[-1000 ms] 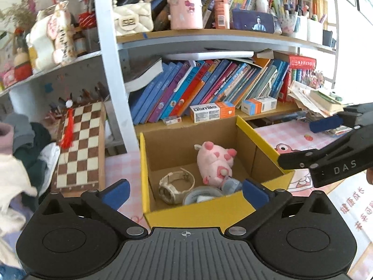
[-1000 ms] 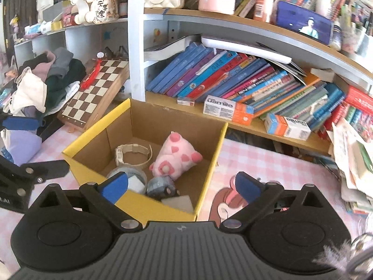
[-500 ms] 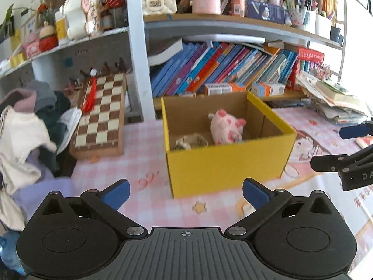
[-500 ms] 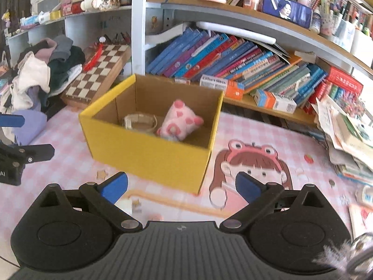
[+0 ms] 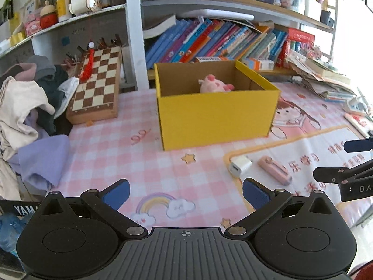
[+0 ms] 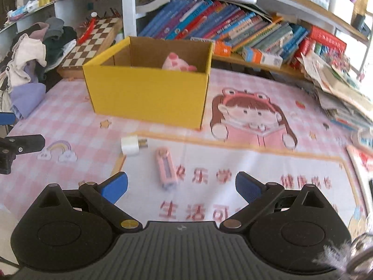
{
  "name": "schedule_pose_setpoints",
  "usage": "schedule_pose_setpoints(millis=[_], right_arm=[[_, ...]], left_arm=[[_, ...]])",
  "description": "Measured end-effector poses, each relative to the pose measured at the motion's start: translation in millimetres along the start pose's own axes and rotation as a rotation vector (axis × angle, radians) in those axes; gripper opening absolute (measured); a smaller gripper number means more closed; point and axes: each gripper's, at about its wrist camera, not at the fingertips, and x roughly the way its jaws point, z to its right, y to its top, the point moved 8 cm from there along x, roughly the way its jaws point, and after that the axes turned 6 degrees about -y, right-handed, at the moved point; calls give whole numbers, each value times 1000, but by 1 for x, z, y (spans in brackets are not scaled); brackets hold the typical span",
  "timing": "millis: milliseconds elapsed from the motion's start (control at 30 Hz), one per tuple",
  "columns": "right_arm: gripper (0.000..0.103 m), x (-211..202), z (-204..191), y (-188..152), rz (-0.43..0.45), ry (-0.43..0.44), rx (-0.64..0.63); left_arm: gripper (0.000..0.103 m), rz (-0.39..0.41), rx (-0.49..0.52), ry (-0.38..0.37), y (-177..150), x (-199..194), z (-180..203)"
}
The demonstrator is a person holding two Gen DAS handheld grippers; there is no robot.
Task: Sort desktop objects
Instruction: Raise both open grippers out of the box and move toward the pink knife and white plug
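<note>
My right fingers (image 6: 181,184) were spread wide and held nothing. The pink handheld device (image 6: 166,168) lay flat on the table (image 6: 268,163) directly ahead of them, between the two pads and slightly toward the left pad (image 6: 114,186). Its long axis ran nearly straight away from me, so the pads stood on either side of its narrow width. I judged this the closer hand for that pick.

My left fingers (image 5: 186,192) were likewise released and empty. From them, the white charger plug (image 5: 240,168) lay ahead and to the right, beyond the right pad (image 5: 254,196), with the pink device just beside it, farther right.

The yellow cardboard box (image 6: 149,95) stood farther ahead of both hands, with a pink plush pig (image 6: 178,64) inside. Nothing lay between my right fingers and the device. The plug, close on its left, was the only neighbour to avoid.
</note>
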Motion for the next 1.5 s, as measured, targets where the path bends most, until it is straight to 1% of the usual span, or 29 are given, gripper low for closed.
schedule_pose_setpoints(millis=[133, 300, 433, 600, 1000, 1333, 1400, 1467, 1500], right_arm=[[100, -4, -2, -16, -25, -3, 15], [100, -9, -6, -25, -35, 2, 30], [100, -11, -17, -33, -36, 13, 18], [99, -10, -31, -40, -46, 29, -27], [98, 2, -32, -34, -68, 29, -48], [97, 19, -24, -26, -91, 25, -49], [95, 24, -24, -24, -97, 24, -56], [88, 30, -23, -21, -105, 28, -61], [86, 33, -22, -20, -110, 32, -63]], left_arm=[[103, -19, 17, -13, -12, -1, 9], [103, -42, 25, -17, -24, 0, 16], [103, -71, 12, -17, -37, 2, 22], [103, -112, 43, -38, -48, 9, 31], [103, -135, 22, -53, -47, 20, 27], [103, -153, 6, -55, -42, 36, 26], [103, -158, 1, -52, -40, 40, 26], [103, -163, -5, -49, -39, 44, 25], [103, -166, -9, -47, -38, 46, 24]])
